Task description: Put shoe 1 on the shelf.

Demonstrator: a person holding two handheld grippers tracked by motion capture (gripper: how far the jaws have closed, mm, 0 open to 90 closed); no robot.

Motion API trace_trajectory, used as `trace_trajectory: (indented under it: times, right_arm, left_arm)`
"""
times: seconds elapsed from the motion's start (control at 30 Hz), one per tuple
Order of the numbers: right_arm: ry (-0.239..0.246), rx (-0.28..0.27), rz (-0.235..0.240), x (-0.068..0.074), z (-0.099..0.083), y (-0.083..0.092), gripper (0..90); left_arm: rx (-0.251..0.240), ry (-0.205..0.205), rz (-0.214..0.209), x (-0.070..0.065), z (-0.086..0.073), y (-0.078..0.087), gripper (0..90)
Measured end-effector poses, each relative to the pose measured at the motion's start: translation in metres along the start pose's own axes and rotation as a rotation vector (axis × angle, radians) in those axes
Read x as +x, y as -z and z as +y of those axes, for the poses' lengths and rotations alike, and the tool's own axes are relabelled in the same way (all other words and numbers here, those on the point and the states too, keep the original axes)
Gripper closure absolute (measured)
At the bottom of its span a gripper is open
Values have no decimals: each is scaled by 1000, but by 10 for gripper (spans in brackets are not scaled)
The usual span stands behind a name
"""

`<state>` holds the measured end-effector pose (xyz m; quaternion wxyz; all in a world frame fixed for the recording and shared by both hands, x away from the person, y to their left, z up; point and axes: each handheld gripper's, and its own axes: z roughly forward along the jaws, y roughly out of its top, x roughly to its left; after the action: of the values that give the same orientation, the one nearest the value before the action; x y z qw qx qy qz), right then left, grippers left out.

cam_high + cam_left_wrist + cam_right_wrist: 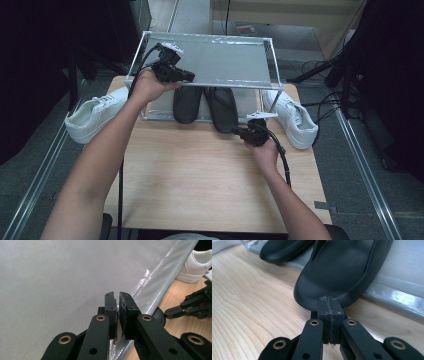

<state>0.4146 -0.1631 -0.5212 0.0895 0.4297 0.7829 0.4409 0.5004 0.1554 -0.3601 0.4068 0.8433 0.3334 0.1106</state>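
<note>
Below, the right gripper (pixel 239 131), fingers shut on the heel rim of the right black insole (pixel 342 272) under the rack (pixel 205 60), should push it straight in, while the left gripper (pixel 118 302), nearly closed on the rack's fabric shelf edge, steadies it on the desk (pixel 200 175).

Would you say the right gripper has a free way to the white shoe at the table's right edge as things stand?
Probably yes. The right gripper, shut, sits at the heel of a black slipper, and the white shoe lies just beyond the rack leg, with bare table between. It would have to open first.
</note>
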Motion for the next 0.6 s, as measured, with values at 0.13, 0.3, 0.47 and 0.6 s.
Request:
trace_trajectory:
  times: [0.13, 0.3, 0.47, 0.6]
  right_arm:
    - [-26, 3, 21, 4, 3, -7, 900]
    - [-9, 9, 18, 10, 9, -18, 900]
    - [-5, 15, 22, 17, 16, -29, 900]
    - [-5, 19, 27, 22, 21, -39, 900]
  left_arm:
    - [-1, -1, 1, 0, 0, 0, 856]
    - [-4, 4, -1, 0, -1, 0, 856]
    - [-5, 6, -5, 1, -1, 0, 855]
    - [-4, 9, -10, 1, -1, 0, 855]
